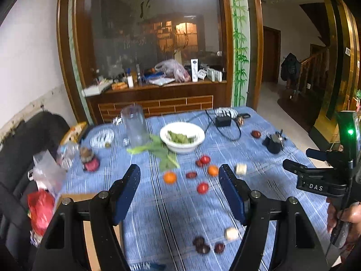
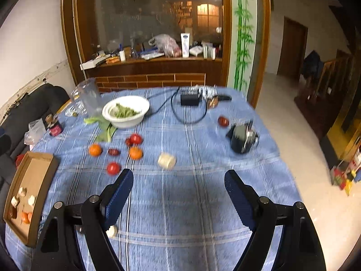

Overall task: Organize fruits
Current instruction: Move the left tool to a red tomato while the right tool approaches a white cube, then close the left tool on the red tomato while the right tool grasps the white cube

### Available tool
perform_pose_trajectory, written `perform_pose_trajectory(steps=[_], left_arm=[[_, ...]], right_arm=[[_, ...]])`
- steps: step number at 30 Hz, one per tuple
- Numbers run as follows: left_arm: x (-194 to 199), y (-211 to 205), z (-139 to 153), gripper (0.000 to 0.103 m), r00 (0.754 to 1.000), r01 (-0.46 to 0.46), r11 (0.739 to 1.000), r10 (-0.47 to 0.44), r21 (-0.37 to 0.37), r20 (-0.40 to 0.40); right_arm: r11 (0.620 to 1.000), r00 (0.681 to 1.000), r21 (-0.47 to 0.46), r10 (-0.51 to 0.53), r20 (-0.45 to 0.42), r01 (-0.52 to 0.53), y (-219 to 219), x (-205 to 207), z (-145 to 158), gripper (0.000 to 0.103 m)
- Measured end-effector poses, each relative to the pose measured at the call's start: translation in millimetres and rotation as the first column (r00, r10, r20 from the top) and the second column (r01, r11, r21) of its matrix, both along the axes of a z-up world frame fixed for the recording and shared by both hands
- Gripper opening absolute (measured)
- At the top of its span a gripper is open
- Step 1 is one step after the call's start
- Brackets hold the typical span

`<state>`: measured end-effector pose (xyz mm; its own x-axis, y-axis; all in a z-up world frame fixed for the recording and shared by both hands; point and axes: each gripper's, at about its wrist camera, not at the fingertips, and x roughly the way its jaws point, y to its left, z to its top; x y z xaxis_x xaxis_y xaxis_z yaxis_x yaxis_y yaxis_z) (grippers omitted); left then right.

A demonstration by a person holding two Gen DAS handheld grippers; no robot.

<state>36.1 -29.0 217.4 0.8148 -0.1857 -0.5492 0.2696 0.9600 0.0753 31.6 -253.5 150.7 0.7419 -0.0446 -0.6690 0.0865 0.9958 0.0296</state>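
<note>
Both grippers hang above the counter with nothing in them: left gripper (image 1: 179, 194) jaws spread, right gripper (image 2: 178, 197) jaws spread too, likely ready for the next pick. Loose fruit sits mid-counter on the blue cloth (image 2: 191, 203): oranges (image 2: 95, 150), tomatoes (image 2: 113, 168), dark red fruits (image 1: 191, 175), a pale chunk (image 2: 167, 161). The cardboard tray (image 2: 42, 178) at the left edge already holds a few pieces, so it looks like the sorting spot. White bowl (image 2: 144, 106) of greens sits toward the far edge, apart from the fruit.

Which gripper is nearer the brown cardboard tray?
Left. The left gripper hovers right beside the brown cardboard tray at the table's left edge; the right gripper hangs further right, over bare blue cloth.
</note>
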Motion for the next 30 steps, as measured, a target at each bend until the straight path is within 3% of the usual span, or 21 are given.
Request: perform_pose_trajectory(steps=[4,7,11,15,19,30], left_arm=[[30.5,-11.6,13.1,0.071,1.000,0.000,1.000,0.000,0.002,0.030],[54.4,-17.9,7.7,0.071,1.000,0.004,0.999,-0.004,-0.032,0.007],[80.7,-25.9,-30.9,0.071,0.996,0.011,0.997,-0.017,-0.071,-0.085],[106.5,-32.3,-86.3,0.071,0.977,0.008,0.995,-0.029,-0.100,-0.209],[123.4,-32.2,-128.2,0.071,0.954,-0.015,0.990,-0.028,-0.139,-0.300],[140.1,-57.1,-179.1,0.066,0.929,0.008,0.995,-0.044,-0.099,-0.369]], right_arm=[[1.000,1.000,-0.014,0.014,0.025,-0.014,0.6,24.1,17.9,0.086],[1.000,1.000,-0.002,0.021,0.021,-0.021,1.3,41.3,18.4,0.086],[0.999,0.999,0.037,0.035,-0.022,-0.034,5.2,62.9,-7.0,0.079],[0.996,0.993,0.070,0.057,-0.107,-0.050,9.8,86.3,-50.9,0.064],[0.997,0.987,0.074,0.048,-0.153,-0.037,8.2,101.0,-82.2,0.062],[0.994,0.979,0.105,0.025,-0.200,-0.004,-0.4,122.2,-127.3,0.062]])
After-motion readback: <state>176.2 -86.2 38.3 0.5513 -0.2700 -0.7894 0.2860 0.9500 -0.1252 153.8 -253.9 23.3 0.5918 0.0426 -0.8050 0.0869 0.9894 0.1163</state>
